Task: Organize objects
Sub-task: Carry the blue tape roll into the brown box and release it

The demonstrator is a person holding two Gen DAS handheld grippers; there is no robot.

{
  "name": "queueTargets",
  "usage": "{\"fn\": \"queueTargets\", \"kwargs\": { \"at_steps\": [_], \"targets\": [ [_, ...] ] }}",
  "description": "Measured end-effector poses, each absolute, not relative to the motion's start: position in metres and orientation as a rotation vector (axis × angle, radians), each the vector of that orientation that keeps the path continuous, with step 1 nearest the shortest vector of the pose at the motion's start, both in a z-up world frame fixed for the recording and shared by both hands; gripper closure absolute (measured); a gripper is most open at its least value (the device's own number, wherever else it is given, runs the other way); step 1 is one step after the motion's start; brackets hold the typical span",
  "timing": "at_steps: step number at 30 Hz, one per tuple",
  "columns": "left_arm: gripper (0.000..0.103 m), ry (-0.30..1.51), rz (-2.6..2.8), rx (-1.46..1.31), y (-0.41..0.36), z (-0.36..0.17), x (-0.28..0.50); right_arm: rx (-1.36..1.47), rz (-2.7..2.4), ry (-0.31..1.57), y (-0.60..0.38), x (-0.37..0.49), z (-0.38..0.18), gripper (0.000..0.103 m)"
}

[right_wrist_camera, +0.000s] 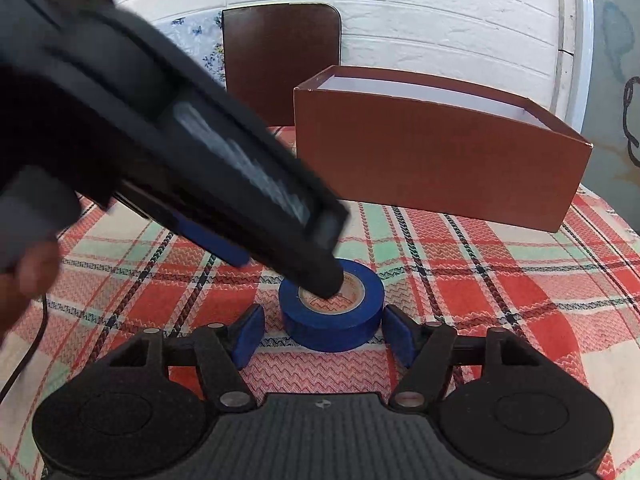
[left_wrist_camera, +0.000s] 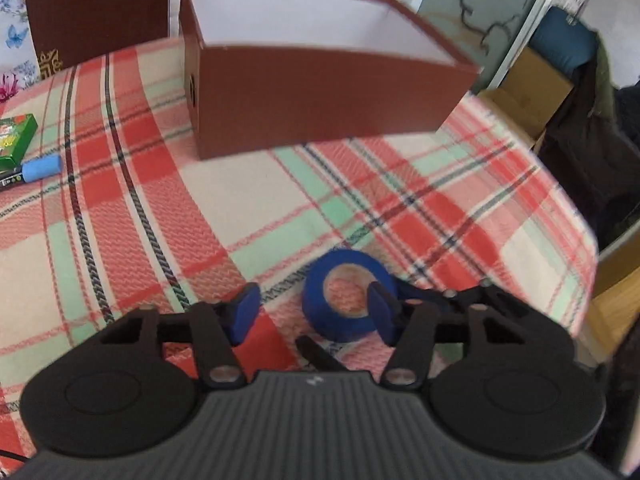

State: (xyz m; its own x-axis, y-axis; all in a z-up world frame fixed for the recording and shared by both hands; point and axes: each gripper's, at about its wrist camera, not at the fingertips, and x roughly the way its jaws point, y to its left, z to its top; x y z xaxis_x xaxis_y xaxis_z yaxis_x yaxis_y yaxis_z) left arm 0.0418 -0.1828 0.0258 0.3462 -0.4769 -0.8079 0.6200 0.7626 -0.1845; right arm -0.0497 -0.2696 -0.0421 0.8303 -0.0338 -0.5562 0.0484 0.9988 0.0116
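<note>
Left gripper point(left_wrist_camera: 314, 314) stands open, one finger point(left_wrist_camera: 380, 312) apparently inside the core of the blue tape roll point(left_wrist_camera: 340, 300), presumably to pinch its wall. Right gripper point(right_wrist_camera: 324, 336) also open, straddling the roll without contact. Roll lies flat near the table's point(left_wrist_camera: 200, 208) front edge. Beyond, the open brown box point(left_wrist_camera: 320, 92) awaits; marker point(left_wrist_camera: 40, 168) and green carton point(left_wrist_camera: 16, 136) sit at the left edge, clear of the route.

no wording can be read anywhere. the small green printed carton point(left_wrist_camera: 14, 138) at the left edge of the bench carries print too blurred to make out. the black marker with the blue cap point(left_wrist_camera: 34, 170) beside it has tiny illegible marks. the dark brown panel point(left_wrist_camera: 96, 8) behind the bench shows a gold ornament point(left_wrist_camera: 50, 63), not letters.
</note>
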Motion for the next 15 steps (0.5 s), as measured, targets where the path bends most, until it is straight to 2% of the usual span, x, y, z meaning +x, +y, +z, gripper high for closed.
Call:
{"fn": "queueTargets", "kwargs": {
  "at_steps": [2,3,4,8,15],
  "targets": [
    [0.06,1.014,-0.708,0.154,-0.185,0.016,0.043,0.04,-0.032,0.588,-0.272,-0.048,-0.043,0.035],
    [0.068,1.003,-0.704,0.16,-0.186,0.015,0.04,0.044,-0.03,0.583,-0.273,-0.048,-0.043,0.038],
    [0.08,0.989,-0.709,0.176,-0.187,0.015,0.037,0.047,-0.025,0.578,-0.274,-0.048,-0.043,0.045],
    [0.083,0.952,-0.694,0.175,-0.19,0.034,0.034,0.048,-0.036,0.514,-0.275,-0.052,-0.036,0.045],
    [0.083,0.731,-0.699,0.176,-0.206,0.1,0.057,-0.033,-0.09,0.272,-0.29,-0.023,0.009,0.045]
  ]
}}
